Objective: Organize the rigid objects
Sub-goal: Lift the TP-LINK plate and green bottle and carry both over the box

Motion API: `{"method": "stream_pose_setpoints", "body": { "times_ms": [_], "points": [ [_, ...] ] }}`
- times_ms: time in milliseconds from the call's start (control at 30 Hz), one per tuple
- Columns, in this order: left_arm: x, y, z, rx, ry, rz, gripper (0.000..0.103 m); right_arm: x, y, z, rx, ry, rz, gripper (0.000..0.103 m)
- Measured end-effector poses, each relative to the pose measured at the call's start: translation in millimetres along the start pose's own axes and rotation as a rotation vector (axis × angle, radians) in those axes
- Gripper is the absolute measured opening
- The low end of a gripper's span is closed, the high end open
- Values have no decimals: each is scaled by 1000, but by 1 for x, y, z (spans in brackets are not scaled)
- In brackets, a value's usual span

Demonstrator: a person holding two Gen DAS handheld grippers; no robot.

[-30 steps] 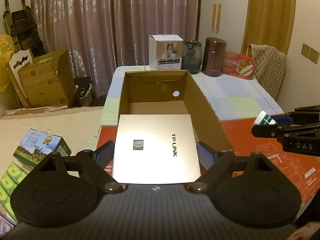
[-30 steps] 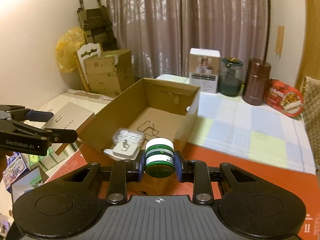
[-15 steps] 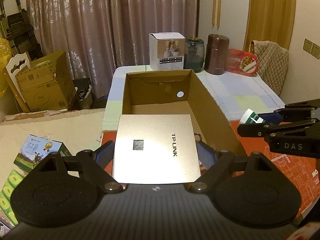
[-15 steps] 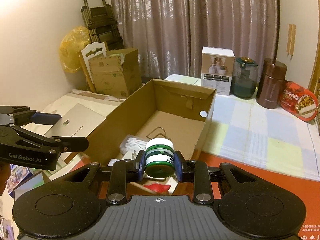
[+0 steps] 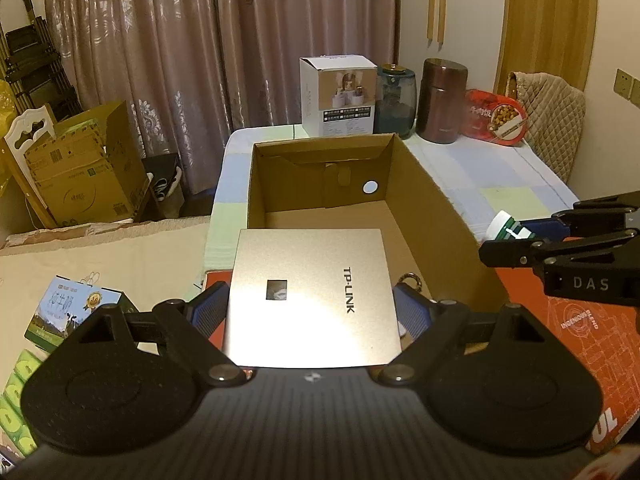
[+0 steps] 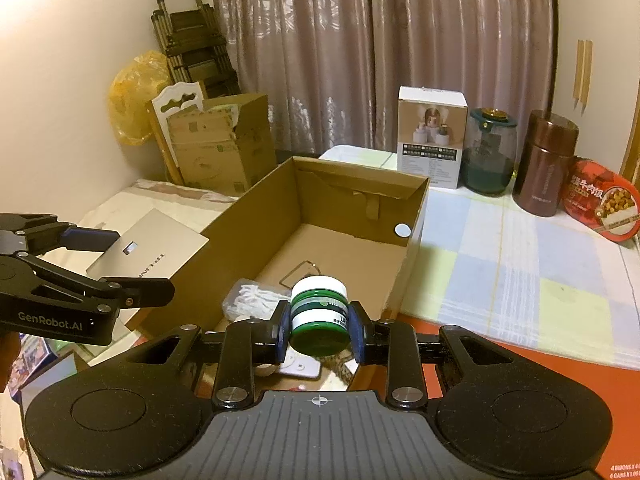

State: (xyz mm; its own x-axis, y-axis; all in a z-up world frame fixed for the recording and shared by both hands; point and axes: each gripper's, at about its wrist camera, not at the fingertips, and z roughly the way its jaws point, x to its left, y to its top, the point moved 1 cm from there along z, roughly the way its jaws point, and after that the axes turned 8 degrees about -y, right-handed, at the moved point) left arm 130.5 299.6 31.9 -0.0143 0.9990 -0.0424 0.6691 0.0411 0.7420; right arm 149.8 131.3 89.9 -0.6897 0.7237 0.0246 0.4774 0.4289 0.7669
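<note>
Two grippers are in play, each carrying one thing; the left gripper [image 5: 310, 312] has its blue pads set wide and pressed on the side edges of one flat gold box [image 5: 310, 296], while the right gripper [image 6: 319, 330] is clamped tight on one small green-and-white jar [image 6: 319, 312].

One open cardboard box [image 6: 352, 196] sits ahead of both; on its floor lie one bag of white bits [image 6: 250, 300] and one wire loop [image 6: 300, 276]; something pale lies at its near end, too hidden to name.

Writing next: the gold box reads "TP-LINK" on its lid; the left gripper's body shows "GenRobot.AI" from the right wrist view, and the right one shows "DAS" from the left wrist view; the jar's label is too small to read.

Along the back of the table stand four things in a row: one white carton [image 6: 432, 136], one green glass jar [image 6: 490, 152], one brown flask [image 6: 546, 168], one red food tub [image 6: 602, 204].

Pose: both grippers tilt downward toward the cardboard box; the gold box hangs over its near left edge, tilted; the jar hangs above its near end, upright.
</note>
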Motion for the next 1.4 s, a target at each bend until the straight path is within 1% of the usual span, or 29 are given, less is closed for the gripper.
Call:
{"method": "stream_pose_setpoints", "body": {
  "times_ms": [267, 600, 1400],
  "points": [
    [4, 7, 21, 14, -5, 1, 85, -7, 2, 18, 20, -2, 17, 27],
    [5, 7, 41, 44, -15, 3, 85, -10, -3, 32, 42, 5, 31, 27],
    [8, 17, 67, 60, -14, 5, 85, -19, 3, 49, 38, -1, 51, 27]
  ]
}}
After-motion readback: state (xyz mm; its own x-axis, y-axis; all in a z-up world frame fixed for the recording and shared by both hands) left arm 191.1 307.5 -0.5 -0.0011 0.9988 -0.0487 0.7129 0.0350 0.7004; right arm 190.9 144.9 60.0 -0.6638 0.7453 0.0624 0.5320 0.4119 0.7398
